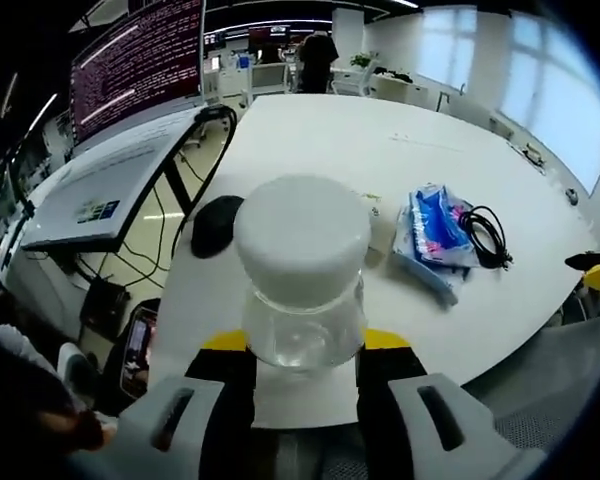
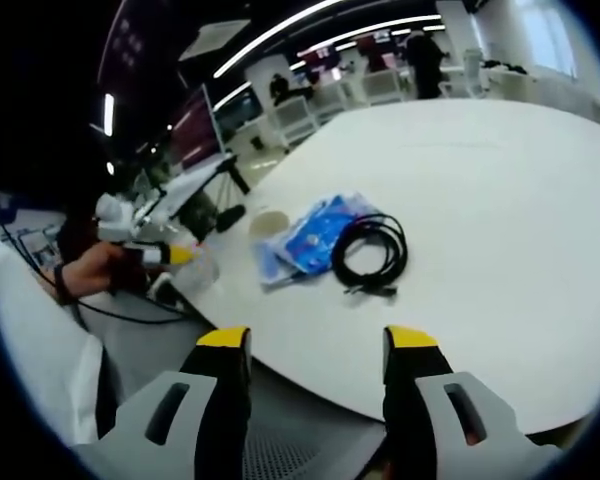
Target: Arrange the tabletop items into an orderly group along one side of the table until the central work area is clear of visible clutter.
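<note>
Right now our left gripper (image 1: 305, 350) is clamped on the jar (image 1: 303, 270) near the table (image 1: 380, 140) edge; right gripper (image 2: 317, 345) jaws apart, holding nothing. We'd set it down upright beside the packet (image 1: 435, 230) & cable (image 1: 485, 235).

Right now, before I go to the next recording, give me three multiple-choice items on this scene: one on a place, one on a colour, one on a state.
1. Where does the black cable lie?
A. on the floor
B. on the white table, against the blue packet
C. inside the jar

2. What colour is the jar's lid?
A. white
B. red
C. black

3. How is the left gripper?
A. open and empty
B. shut on the cable
C. shut on the clear jar

Answers: 1 B, the coil rests on the tabletop touching the packet; 2 A, the cap is plain white; 3 C, both jaws press the jar's sides.
</note>
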A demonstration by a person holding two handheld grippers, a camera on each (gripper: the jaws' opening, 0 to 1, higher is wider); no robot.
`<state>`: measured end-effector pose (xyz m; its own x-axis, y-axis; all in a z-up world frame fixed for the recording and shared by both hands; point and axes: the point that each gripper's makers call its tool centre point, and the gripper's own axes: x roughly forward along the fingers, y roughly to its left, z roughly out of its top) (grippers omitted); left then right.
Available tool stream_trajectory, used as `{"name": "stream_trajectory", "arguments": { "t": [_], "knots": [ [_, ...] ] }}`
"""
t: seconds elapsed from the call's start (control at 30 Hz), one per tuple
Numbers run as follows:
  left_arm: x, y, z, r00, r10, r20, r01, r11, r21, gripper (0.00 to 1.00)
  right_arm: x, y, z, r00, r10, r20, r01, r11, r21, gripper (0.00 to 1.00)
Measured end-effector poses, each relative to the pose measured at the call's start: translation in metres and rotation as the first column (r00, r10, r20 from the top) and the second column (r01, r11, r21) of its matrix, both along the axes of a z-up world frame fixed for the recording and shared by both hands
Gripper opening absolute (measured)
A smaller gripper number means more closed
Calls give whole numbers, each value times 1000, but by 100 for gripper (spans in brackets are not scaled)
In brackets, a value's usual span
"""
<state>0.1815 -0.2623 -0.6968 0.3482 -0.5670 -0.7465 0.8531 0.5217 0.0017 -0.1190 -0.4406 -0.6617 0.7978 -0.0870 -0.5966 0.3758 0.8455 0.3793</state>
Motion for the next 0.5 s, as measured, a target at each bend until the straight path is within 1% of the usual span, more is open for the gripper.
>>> {"name": "stream_trajectory", "arguments": {
  "t": [0.23, 0.5],
  "knots": [
    [0, 2, 1, 1000, 2, 29, -2, 1000, -3, 38, 9, 7, -1, 1000, 20, -1, -20, 1000, 5, 51],
    [2, 1, 0, 999, 4, 47, -4, 1000, -8, 39, 14, 12, 0, 999, 32, 5, -32, 999, 6, 51]
  ]
}}
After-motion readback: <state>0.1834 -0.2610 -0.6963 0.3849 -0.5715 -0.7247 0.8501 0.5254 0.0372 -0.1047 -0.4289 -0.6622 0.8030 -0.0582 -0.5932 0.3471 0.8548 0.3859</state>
